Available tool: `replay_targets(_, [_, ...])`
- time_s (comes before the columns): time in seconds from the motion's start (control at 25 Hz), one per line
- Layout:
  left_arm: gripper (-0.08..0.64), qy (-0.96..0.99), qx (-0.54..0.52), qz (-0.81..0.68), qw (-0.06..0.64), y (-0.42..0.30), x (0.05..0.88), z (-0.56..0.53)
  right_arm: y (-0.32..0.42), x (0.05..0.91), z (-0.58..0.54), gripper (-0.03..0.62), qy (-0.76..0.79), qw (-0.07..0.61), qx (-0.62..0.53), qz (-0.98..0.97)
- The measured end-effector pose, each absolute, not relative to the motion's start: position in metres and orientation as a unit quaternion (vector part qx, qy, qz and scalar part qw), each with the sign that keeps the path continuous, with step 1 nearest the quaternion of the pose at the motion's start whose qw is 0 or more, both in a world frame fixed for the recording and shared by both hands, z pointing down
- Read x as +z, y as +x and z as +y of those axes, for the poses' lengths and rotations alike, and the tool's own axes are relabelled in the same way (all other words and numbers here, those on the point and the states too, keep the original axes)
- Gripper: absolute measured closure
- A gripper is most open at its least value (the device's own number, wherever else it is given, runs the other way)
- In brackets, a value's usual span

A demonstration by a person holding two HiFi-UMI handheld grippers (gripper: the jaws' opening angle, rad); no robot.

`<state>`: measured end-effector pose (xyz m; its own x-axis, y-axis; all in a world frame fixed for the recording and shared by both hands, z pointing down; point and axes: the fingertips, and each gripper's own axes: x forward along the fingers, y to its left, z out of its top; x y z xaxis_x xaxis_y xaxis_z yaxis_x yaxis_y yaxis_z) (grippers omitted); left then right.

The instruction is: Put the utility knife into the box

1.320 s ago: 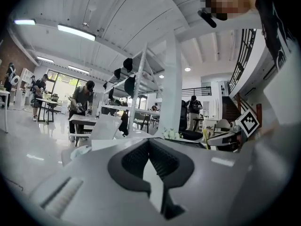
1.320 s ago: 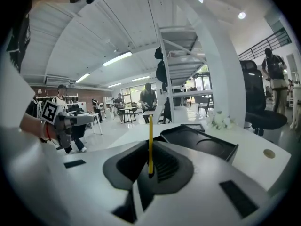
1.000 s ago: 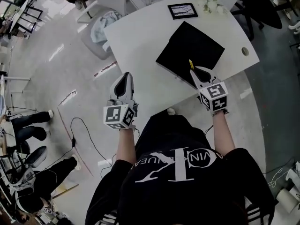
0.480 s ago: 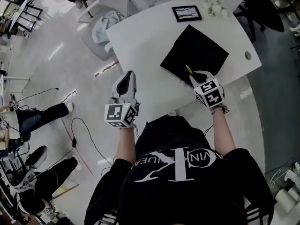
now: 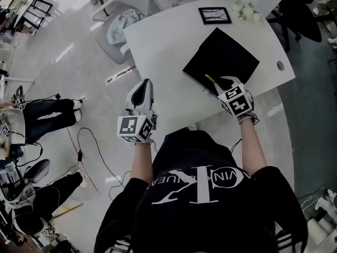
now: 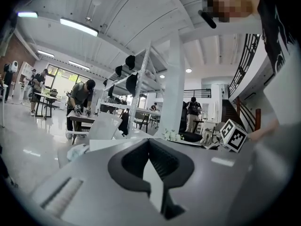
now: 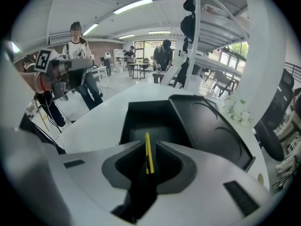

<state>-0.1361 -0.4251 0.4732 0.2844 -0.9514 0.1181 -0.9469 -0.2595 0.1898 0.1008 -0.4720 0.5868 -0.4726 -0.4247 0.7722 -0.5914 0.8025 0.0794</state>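
The right gripper [image 5: 225, 82] pinches the yellow knife [image 7: 148, 155] over the black box's [image 5: 221, 54] near edge, upper right. The left gripper [image 5: 141, 93], jaws together and empty, hangs mid-frame beside the table [image 5: 158, 41].

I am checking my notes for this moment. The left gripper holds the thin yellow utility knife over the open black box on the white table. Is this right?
Not quite: it is the right gripper that holds the thin yellow utility knife over the open black box on the white table. The right gripper view shows the knife between its jaws; the left gripper holds nothing.
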Motion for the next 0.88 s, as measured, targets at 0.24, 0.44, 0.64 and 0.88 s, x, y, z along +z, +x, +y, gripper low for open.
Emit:
replay_targets(0.24, [0.549, 0.794, -0.015, -0.598, 0.110, -0.127, 0.472, -0.422, 0.107, 0.559, -0.478, 0.543, 0.322, 0.370, 0.086, -0.867])
replay_targets(0.44, [0.549, 0.795, -0.015, -0.597, 0.103, -0.122, 0.466, -0.421, 0.113, 0.529, -0.484, 0.571, 0.352, 0.299, 0.093, -0.882])
replay_targets(0.64, [0.549, 0.793, -0.016, -0.602, 0.094, -0.123, 0.461, -0.423, 0.116, 0.508, -0.489, 0.574, 0.365, 0.252, 0.091, -0.892])
replay_targets(0.88, [0.549, 0.792, -0.023, -0.605, 0.083, -0.126, 0.450, -0.424, 0.114, 0.480, -0.488, 0.574, 0.367, 0.191, 0.084, -0.906])
